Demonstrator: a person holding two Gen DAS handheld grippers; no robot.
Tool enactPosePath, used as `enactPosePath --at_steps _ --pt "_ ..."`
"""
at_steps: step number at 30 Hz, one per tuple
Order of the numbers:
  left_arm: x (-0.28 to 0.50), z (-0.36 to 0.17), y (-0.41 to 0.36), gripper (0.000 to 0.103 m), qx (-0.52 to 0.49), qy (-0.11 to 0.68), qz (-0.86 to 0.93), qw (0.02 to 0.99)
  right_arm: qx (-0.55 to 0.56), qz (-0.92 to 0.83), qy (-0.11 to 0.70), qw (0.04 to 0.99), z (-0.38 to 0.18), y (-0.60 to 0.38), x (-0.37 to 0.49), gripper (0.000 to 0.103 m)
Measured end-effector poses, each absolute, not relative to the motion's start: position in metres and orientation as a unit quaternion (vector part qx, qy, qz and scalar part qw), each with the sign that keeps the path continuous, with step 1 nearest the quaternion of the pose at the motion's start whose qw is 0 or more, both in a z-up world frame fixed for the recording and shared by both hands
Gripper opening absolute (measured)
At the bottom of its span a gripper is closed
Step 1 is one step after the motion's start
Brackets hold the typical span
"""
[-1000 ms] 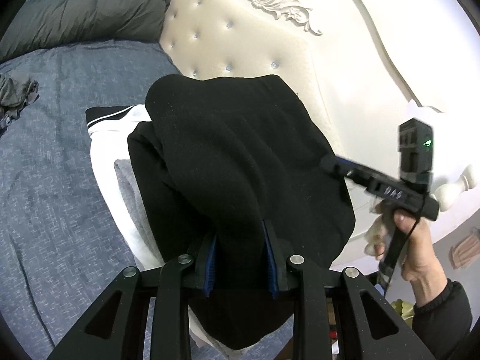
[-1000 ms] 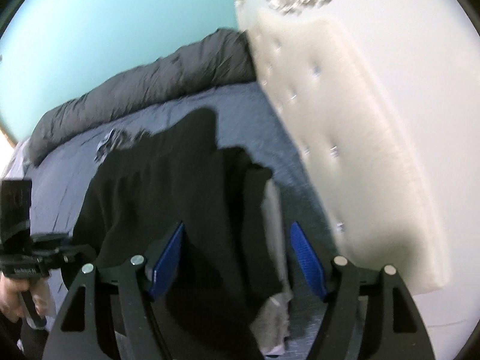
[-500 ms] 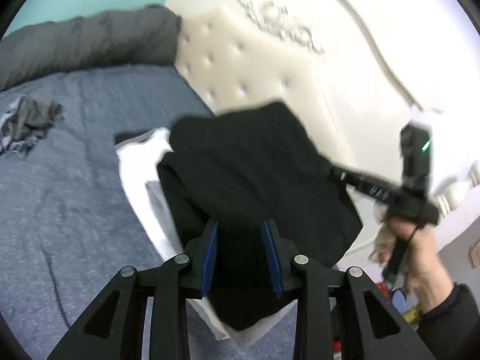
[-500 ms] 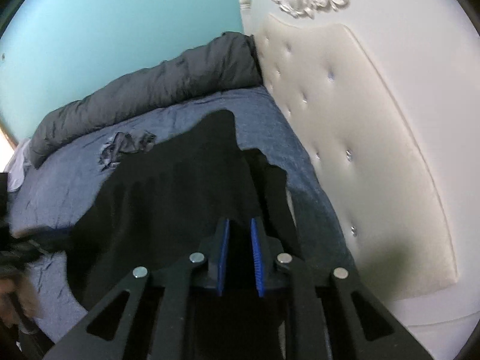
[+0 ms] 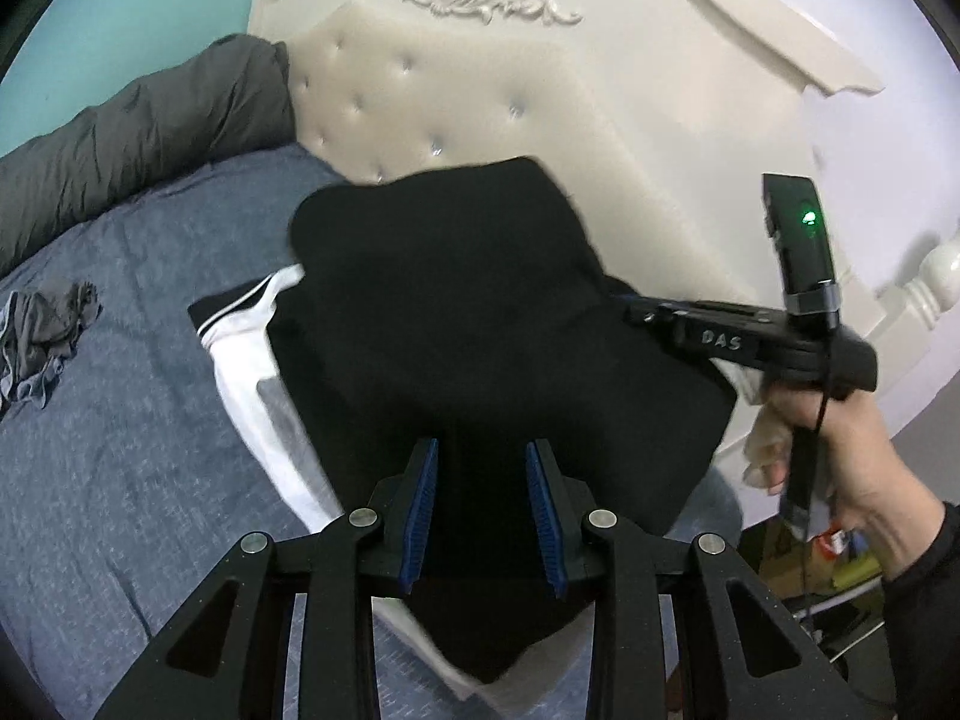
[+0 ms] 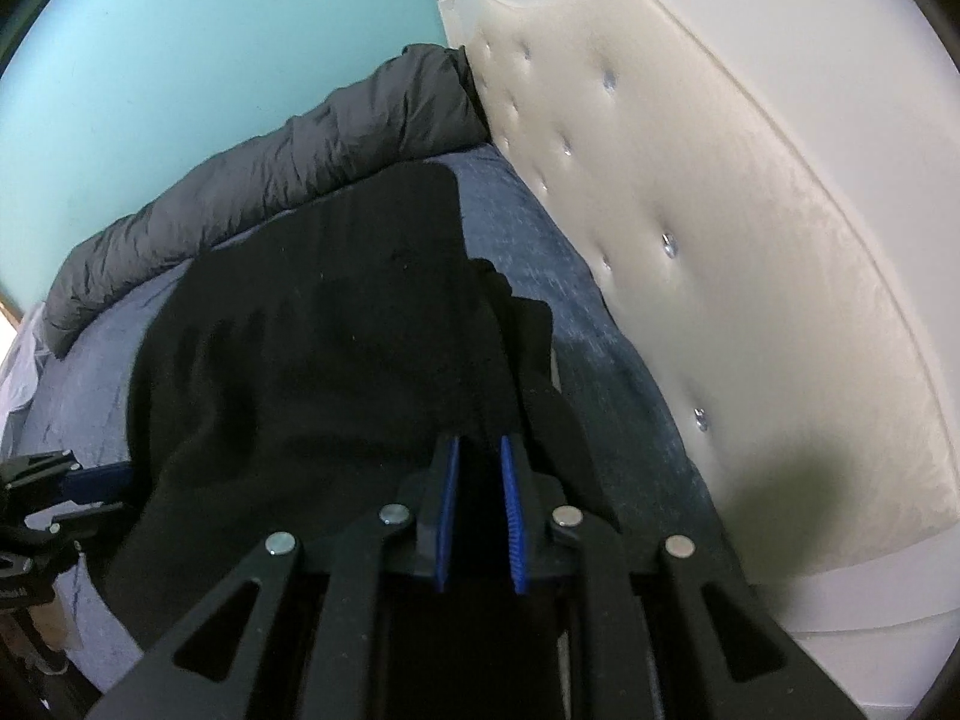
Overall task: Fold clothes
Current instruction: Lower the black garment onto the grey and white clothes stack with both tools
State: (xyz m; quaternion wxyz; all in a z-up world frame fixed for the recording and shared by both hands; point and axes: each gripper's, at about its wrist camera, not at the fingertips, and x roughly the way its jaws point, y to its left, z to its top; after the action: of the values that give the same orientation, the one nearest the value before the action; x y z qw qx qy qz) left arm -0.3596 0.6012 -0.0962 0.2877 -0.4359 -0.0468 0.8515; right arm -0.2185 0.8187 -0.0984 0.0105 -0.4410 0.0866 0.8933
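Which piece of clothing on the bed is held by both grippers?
The black garment: the left gripper and right gripper both pinch it. The white garment lies beneath it, and the small grey one lies apart.

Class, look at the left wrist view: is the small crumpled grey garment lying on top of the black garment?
No. The crumpled grey garment lies alone on the blue bedspread, well apart from the black garment.

Two grippers: left gripper [image 5: 482,516], right gripper [image 6: 480,510]. One black garment [image 5: 480,324], one white garment [image 5: 246,354], one crumpled grey cloth [image 5: 42,330], one duvet [image 5: 150,138].
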Motion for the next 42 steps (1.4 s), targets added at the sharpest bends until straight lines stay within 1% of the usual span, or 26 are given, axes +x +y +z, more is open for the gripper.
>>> enactPosePath --at_steps 2,7,11,14,17,22,26,29,32,38,42 --pt "-0.36 -0.103 0.6 0.033 -0.442 -0.047 0.849 0.286 -0.438 0.893 0.102 0.01 -0.104 0.822 -0.216 0.013" --pt "-0.36 -0.11 0.602 0.033 -0.448 -0.041 0.848 0.28 -0.436 0.894 0.102 0.016 -0.112 0.82 -0.214 0.012" --pt "-0.359 -0.103 0.604 0.032 -0.448 -0.042 0.849 0.277 -0.417 0.902 0.107 0.012 -0.09 0.819 -0.208 0.013" --pt "-0.355 -0.093 0.603 0.032 -0.439 -0.033 0.855 0.275 -0.382 0.918 0.108 0.005 -0.068 0.812 -0.186 0.013" --pt "-0.351 -0.082 0.602 0.033 -0.425 -0.032 0.861 0.276 -0.369 0.924 0.097 -0.008 -0.061 0.8 -0.165 0.013" --pt "-0.344 -0.079 0.611 0.033 -0.419 -0.023 0.863 0.281 -0.367 0.927 0.071 -0.003 -0.068 0.784 -0.144 0.013" --pt "-0.342 -0.09 0.62 0.033 -0.429 -0.017 0.859 0.28 -0.37 0.924 0.097 0.001 -0.084 0.795 -0.142 0.013" --pt "-0.342 -0.096 0.621 0.033 -0.432 -0.019 0.858 0.278 -0.376 0.924 0.074 0.009 -0.095 0.79 -0.141 0.012" --pt "-0.342 -0.1 0.622 0.033 -0.436 -0.017 0.856 0.278 -0.382 0.921 0.076 0.014 -0.101 0.789 -0.14 0.012" --pt "-0.344 -0.088 0.616 0.033 -0.434 -0.028 0.857 0.276 -0.378 0.923 0.074 -0.003 -0.07 0.786 -0.15 0.013" --pt "-0.352 -0.072 0.606 0.033 -0.43 -0.057 0.856 0.281 -0.37 0.926 0.075 -0.012 -0.047 0.786 -0.171 0.013"
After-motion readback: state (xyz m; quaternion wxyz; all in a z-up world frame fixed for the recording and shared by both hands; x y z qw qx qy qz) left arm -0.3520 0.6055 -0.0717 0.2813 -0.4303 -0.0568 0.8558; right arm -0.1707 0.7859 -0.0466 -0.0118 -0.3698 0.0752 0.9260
